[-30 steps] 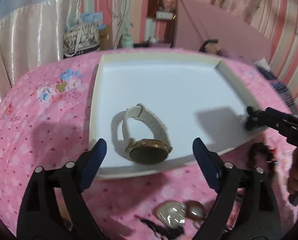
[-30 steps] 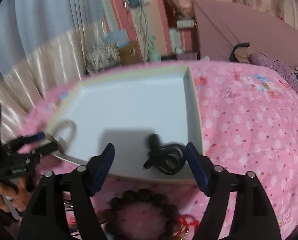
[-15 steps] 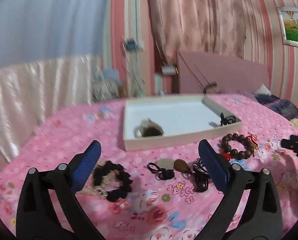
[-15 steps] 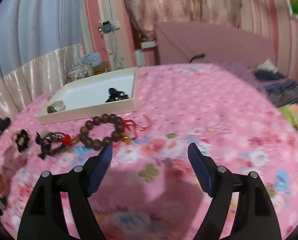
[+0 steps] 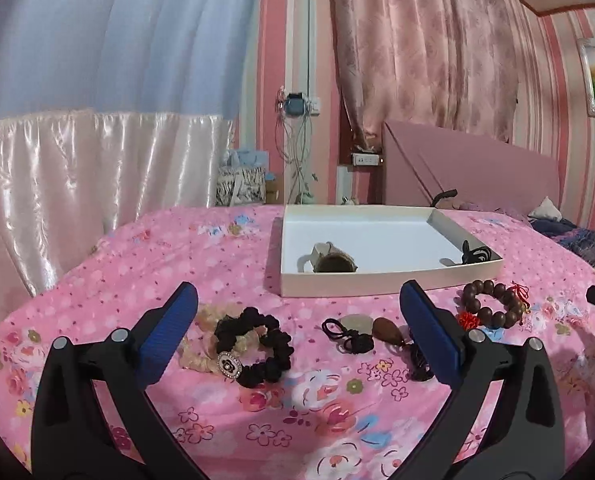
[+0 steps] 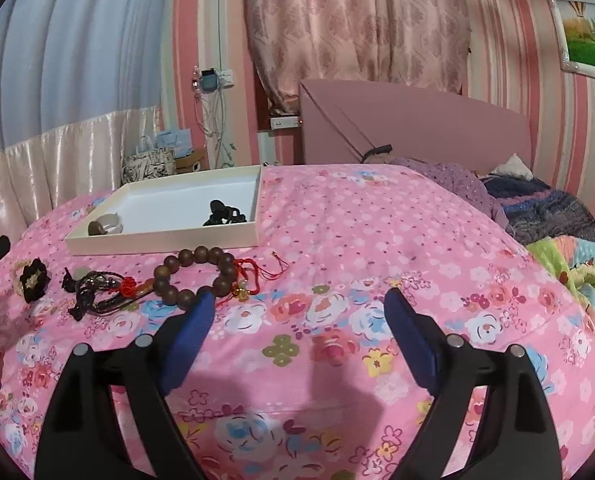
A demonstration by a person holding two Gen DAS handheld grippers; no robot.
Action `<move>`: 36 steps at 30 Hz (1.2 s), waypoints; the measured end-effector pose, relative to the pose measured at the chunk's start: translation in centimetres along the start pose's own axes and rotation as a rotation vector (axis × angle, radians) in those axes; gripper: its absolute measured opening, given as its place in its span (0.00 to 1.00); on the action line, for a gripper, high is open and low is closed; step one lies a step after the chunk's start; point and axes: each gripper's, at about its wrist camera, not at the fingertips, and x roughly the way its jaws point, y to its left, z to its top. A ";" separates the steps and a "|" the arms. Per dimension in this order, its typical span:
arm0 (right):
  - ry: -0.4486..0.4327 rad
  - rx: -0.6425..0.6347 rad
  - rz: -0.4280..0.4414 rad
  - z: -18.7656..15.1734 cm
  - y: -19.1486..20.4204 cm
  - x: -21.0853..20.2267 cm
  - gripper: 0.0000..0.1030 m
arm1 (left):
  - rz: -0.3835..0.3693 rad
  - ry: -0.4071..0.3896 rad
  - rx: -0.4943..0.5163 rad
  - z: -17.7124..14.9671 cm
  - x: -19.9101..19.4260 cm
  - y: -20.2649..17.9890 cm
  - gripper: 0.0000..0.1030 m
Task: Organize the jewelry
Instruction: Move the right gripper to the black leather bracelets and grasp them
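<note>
A white tray (image 5: 389, 279) lies on the pink floral bedspread and holds a watch (image 5: 331, 259) with a cream strap and a black piece (image 5: 473, 255) in its right corner. In front of it lie a black scrunchie (image 5: 253, 346), a black cord pendant (image 5: 349, 336), a brown pendant (image 5: 387, 330) and a brown bead bracelet (image 5: 491, 307). My left gripper (image 5: 297, 334) is open and empty, above these loose pieces. My right gripper (image 6: 297, 320) is open and empty, over the bedspread right of the bracelet (image 6: 195, 276). The tray (image 6: 165, 236) shows at the left in the right wrist view.
A pink headboard (image 6: 413, 124) and curtains stand behind the bed. Rumpled blankets (image 6: 553, 212) lie at the right. A patterned bag (image 5: 241, 188) stands behind the bed at the left.
Both grippers pulled back from the tray and rose. The watch and the black piece stay in the tray. Both grippers remain open.
</note>
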 end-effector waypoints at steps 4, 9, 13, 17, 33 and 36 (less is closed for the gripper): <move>0.006 -0.008 -0.012 -0.1 0.2 0.1 0.84 | 0.010 -0.004 0.032 -0.1 0.1 -0.8 0.97; 0.022 -0.017 -0.001 -0.1 0.3 0.4 0.84 | 0.014 0.000 0.008 0.0 0.3 -0.3 0.97; 0.057 0.005 0.021 -0.1 0.0 1.1 0.84 | 0.016 -0.008 0.020 0.1 0.1 -0.5 0.97; 0.112 0.040 0.023 -0.1 -0.4 2.4 0.84 | 0.041 -0.017 0.003 0.1 -0.1 -0.1 0.97; 0.037 0.148 0.106 -0.3 -2.2 1.2 0.83 | 0.040 -0.048 -0.278 -0.6 -0.8 5.7 0.97; 0.030 0.116 0.132 -0.3 -1.4 0.9 0.83 | 0.032 0.004 -0.338 -1.0 0.1 6.9 0.97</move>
